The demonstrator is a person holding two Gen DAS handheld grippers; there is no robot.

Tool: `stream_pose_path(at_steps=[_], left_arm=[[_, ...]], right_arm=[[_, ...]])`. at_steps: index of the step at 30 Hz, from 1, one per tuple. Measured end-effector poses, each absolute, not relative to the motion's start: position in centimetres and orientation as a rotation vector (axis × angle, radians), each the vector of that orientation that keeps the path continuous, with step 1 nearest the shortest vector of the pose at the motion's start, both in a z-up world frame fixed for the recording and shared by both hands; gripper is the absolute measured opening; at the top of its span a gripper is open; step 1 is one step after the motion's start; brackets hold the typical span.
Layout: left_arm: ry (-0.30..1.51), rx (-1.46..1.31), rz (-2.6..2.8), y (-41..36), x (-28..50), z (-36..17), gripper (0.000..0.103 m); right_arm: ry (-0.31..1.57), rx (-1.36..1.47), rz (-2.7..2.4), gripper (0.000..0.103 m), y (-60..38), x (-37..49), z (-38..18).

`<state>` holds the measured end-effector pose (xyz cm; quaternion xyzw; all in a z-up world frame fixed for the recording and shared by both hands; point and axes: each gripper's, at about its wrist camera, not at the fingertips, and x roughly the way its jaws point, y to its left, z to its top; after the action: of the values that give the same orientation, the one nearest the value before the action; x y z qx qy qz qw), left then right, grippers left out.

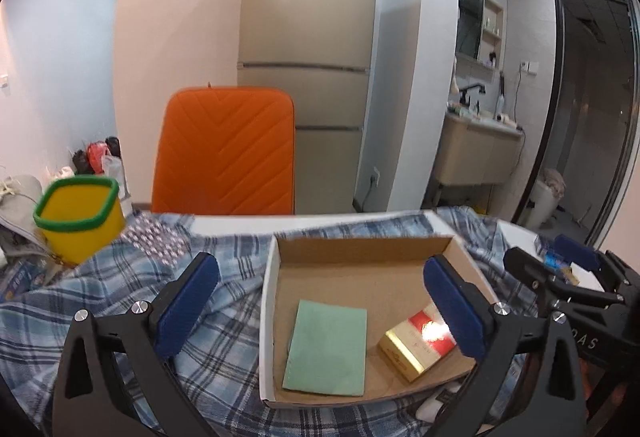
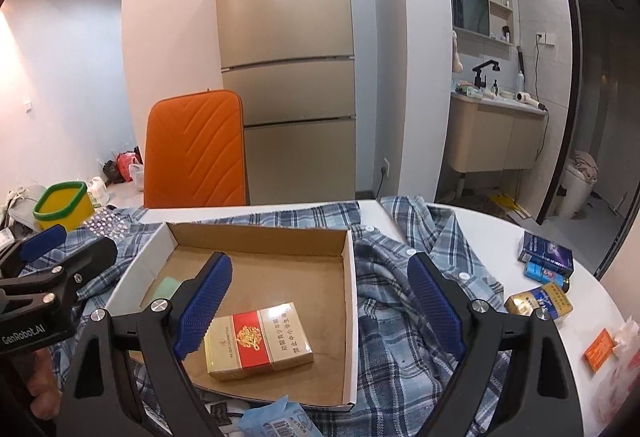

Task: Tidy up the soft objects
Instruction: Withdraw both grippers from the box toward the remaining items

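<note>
Now both grippers hang over the cardboard tray, empty. Low in the left wrist view, the left gripper gapes wide above the green cloth lying flat beside a cigarette pack; the right gripper is spread too, clasping nothing.

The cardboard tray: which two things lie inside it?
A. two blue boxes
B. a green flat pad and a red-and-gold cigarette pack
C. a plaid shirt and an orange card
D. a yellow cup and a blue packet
B: inside the cardboard tray lie the green flat pad and the red-and-gold cigarette pack, side by side.
</note>
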<state>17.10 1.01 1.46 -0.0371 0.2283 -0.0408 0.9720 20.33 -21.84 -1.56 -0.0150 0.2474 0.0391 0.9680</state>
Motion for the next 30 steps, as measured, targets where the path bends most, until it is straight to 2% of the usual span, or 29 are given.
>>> stream_pose_path(at_steps=[13, 14, 16, 25, 30], left_arm=[[0.29, -0.042, -0.068, 1.5, 11.7, 6.3, 0.102], [0.288, -0.042, -0.072, 1.5, 11.3, 6.4, 0.102], [0.282, -0.05, -0.08, 1.7, 10.4, 6.4, 0.102], [0.251, -0.108, -0.064, 3.6, 6.8, 6.2, 0.102], [0.276, -0.088, -0.073, 4.3, 5.6, 4.7, 0.102]], right_arm=[[0.33, -0.076, 0.096, 0.092, -21.5, 14.2, 3.5], [0.318, -0.088, 0.098, 0.092, -21.3, 13.7, 3.7], [0.294, -0.097, 0.105, 0.103, -21.1, 12.3, 4.1], [0.25, -0.095, 0.136, 0.103, -20.6, 7.9, 5.1], [0.288, -0.101, 0.148, 0.103, -20.1, 6.6, 3.9]])
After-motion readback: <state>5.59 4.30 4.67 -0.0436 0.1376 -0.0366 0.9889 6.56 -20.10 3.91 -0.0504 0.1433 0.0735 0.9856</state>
